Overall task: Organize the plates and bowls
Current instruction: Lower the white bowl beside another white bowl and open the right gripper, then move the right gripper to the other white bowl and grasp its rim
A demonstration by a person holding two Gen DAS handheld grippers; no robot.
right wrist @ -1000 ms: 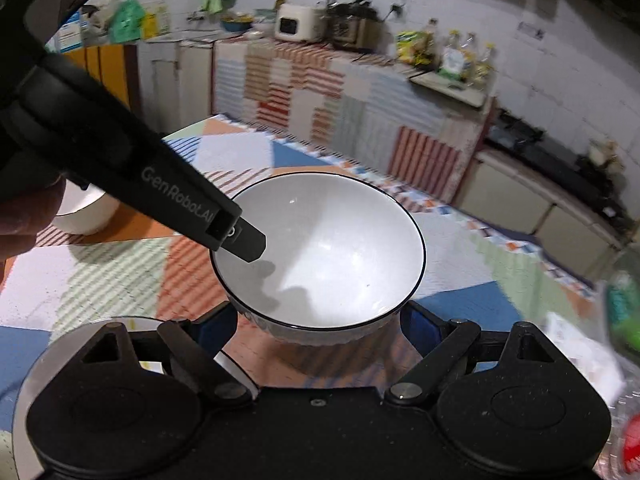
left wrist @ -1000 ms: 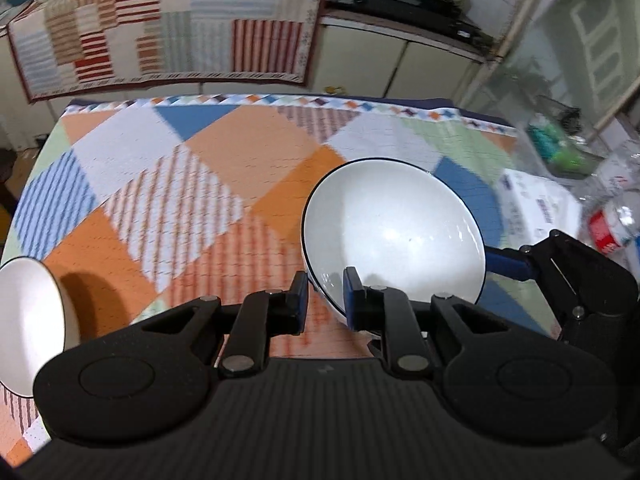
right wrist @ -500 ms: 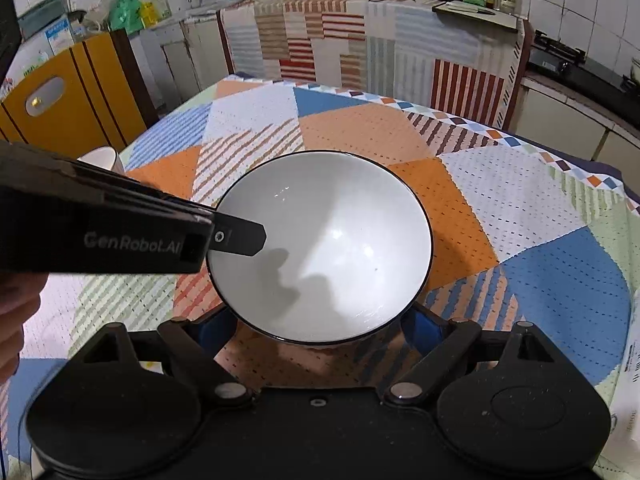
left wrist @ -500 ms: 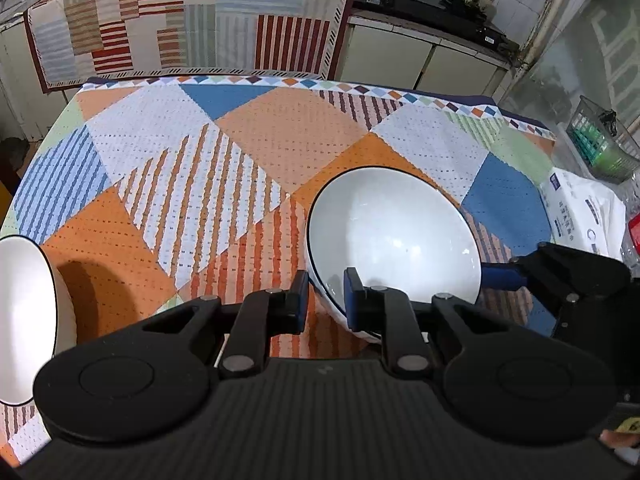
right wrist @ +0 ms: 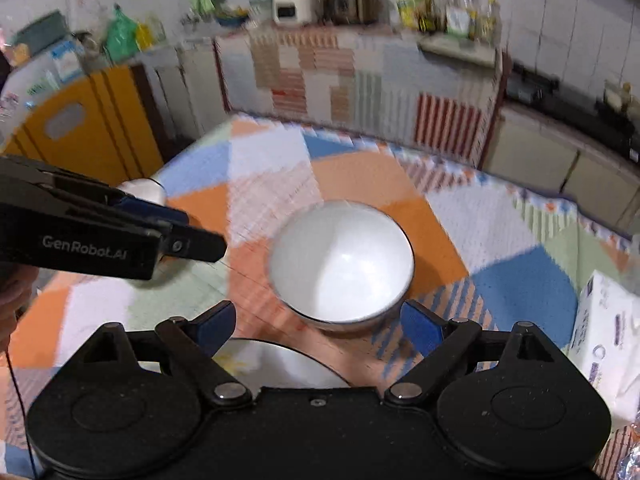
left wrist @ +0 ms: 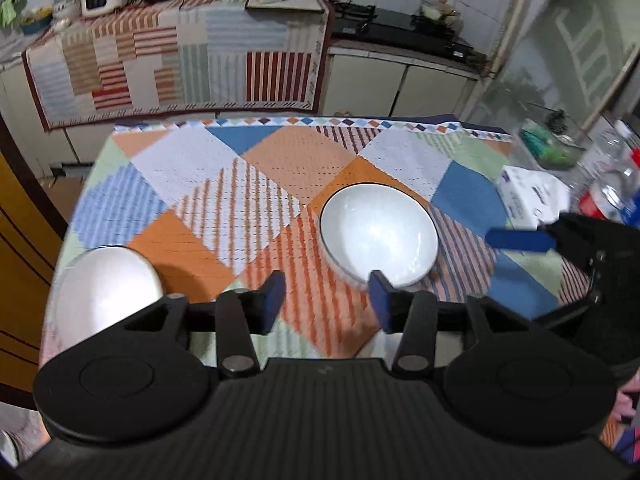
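Observation:
A white bowl with a dark rim point(left wrist: 378, 234) stands on the patchwork tablecloth point(left wrist: 224, 184); it also shows in the right wrist view point(right wrist: 340, 264). My left gripper point(left wrist: 326, 300) is open and empty, just in front of the bowl's near rim. My right gripper point(right wrist: 316, 322) is open and empty, close behind the bowl, not touching it. A second white bowl point(left wrist: 106, 288) sits at the table's left edge, seen small in the right wrist view point(right wrist: 144, 190). A white plate point(right wrist: 276, 364) lies under my right gripper.
A tissue pack point(left wrist: 528, 196) lies at the table's right edge, with plastic bottles point(left wrist: 612, 188) and a basket point(left wrist: 552, 140) beyond. A cloth-covered counter point(left wrist: 180, 52) with appliances stands behind the table. A yellow chair point(right wrist: 80, 128) stands left.
My left gripper has let go of the bowl's rim and opened. Both grippers have pulled back and up, and the bowl now rests on the cloth.

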